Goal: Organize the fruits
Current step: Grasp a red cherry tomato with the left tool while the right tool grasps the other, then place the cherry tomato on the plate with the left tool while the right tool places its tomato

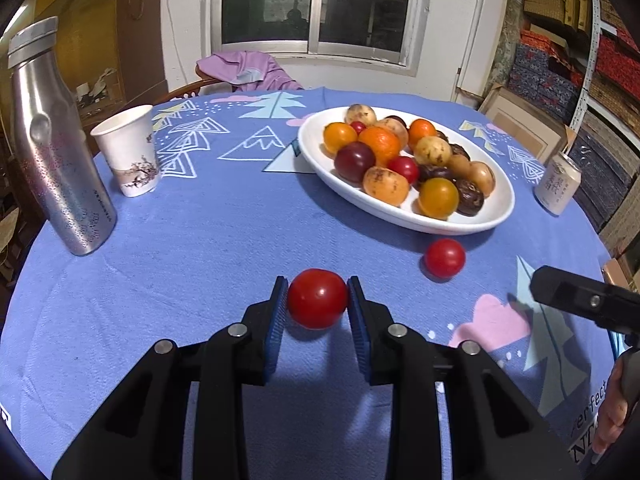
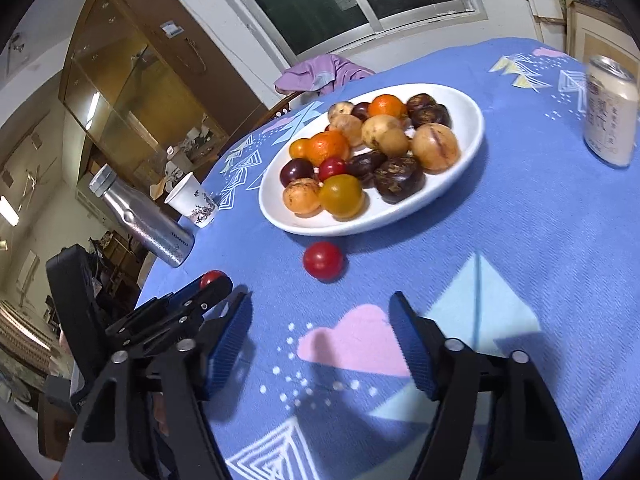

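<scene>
My left gripper (image 1: 317, 294) is shut on a red tomato (image 1: 317, 298), its blue pads touching both sides, low over the blue tablecloth. The same tomato (image 2: 212, 279) peeks above the left gripper in the right wrist view. A second red tomato (image 1: 445, 257) lies loose on the cloth just in front of the white oval plate (image 1: 496, 208), also seen in the right wrist view (image 2: 323, 260). The plate (image 2: 468, 120) holds several orange, yellow, red, purple and brown fruits. My right gripper (image 2: 320, 320) is open and empty, above the cloth short of the loose tomato.
A steel bottle (image 1: 56, 148) and a paper cup (image 1: 130, 152) stand at the left of the table. A drink can (image 1: 558, 184) stands right of the plate, also visible in the right wrist view (image 2: 610, 116). A chair with purple cloth (image 1: 248, 70) is behind the table.
</scene>
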Available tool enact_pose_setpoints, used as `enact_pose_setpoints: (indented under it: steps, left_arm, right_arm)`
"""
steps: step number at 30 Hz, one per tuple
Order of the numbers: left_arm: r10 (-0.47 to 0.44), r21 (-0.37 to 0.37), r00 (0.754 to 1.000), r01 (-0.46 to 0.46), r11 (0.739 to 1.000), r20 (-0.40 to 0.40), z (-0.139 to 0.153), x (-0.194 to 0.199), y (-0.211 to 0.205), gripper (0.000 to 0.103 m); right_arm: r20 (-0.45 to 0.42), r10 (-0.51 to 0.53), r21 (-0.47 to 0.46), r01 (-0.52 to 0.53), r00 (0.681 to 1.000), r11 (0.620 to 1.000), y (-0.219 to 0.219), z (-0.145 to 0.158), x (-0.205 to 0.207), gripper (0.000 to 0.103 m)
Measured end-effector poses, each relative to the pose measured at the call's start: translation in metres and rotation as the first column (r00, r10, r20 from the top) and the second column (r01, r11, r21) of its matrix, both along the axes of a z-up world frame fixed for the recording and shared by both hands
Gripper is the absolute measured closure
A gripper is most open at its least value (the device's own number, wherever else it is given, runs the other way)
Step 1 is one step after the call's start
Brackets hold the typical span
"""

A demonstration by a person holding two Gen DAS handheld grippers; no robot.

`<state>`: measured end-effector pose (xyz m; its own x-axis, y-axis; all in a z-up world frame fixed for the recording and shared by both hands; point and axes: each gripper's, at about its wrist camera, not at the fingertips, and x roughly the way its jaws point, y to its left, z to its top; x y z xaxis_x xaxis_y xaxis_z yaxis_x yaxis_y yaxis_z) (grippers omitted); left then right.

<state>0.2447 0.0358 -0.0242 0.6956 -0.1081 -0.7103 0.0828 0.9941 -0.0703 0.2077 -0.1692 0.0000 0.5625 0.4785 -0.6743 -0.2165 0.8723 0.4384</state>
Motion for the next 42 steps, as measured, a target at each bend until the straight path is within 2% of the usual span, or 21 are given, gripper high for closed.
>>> enact_pose_setpoints:
  steps: [3, 8, 12, 20, 25, 28, 35, 39, 42]
  left_arm:
    - [0.015, -0.012, 1.000, -0.015, 1.000, 0.009, 0.004, -0.001, 0.009, 0.073]
    - [0.033, -0.049, 0.999, -0.033, 0.998, 0.004, 0.005, 0.002, 0.020, 0.073]
    - [0.036, -0.060, 0.999, -0.036, 0.998, 0.006, 0.008, 0.003, 0.023, 0.073]
    - [0.034, -0.056, 0.999, -0.035, 0.998, -0.008, 0.004, 0.004, 0.021, 0.073]
    - [0.034, -0.053, 0.999, -0.034, 0.998, -0.017, 0.000, 0.006, 0.019, 0.073]
    - [0.031, -0.052, 0.999, -0.032, 0.998, -0.020, -0.001, 0.006, 0.018, 0.073]
    - [0.011, -0.059, 1.000, -0.012, 0.998, -0.012, 0.000, 0.002, 0.013, 0.073]
    - [-0.016, -0.054, 1.000, 0.017, 0.998, 0.017, 0.006, -0.006, 0.001, 0.073]
    - [-0.049, -0.031, 0.998, 0.049, 0.998, 0.027, 0.007, -0.014, -0.013, 0.073]
  right_arm:
    - [0.011, 0.000, -0.089, 0.001, 1.000, 0.996, 0.022, -0.001, 0.010, 0.038]
    - [0.007, -0.022, -0.197, 0.023, 1.000, 0.980, 0.044, -0.012, 0.028, 0.047]
    - [-0.009, -0.017, -0.200, 0.015, 1.000, 0.980, 0.049, -0.021, 0.036, 0.056]
    - [0.011, -0.017, -0.201, 0.019, 1.000, 0.979, 0.052, -0.023, 0.047, 0.061]
    - [0.000, -0.020, -0.190, 0.020, 1.000, 0.982, 0.047, -0.029, 0.052, 0.071]
    - [0.001, -0.016, -0.183, 0.016, 1.000, 0.983, 0.046, -0.029, 0.051, 0.072]
    - [0.034, 0.022, -0.148, -0.017, 0.999, 0.989, 0.030, -0.010, 0.027, 0.072]
    - [0.105, 0.050, -0.187, -0.030, 0.993, 0.982, 0.010, 0.007, -0.012, 0.072]
    - [0.129, 0.064, -0.212, -0.036, 0.990, 0.977, -0.006, 0.006, -0.041, 0.071]
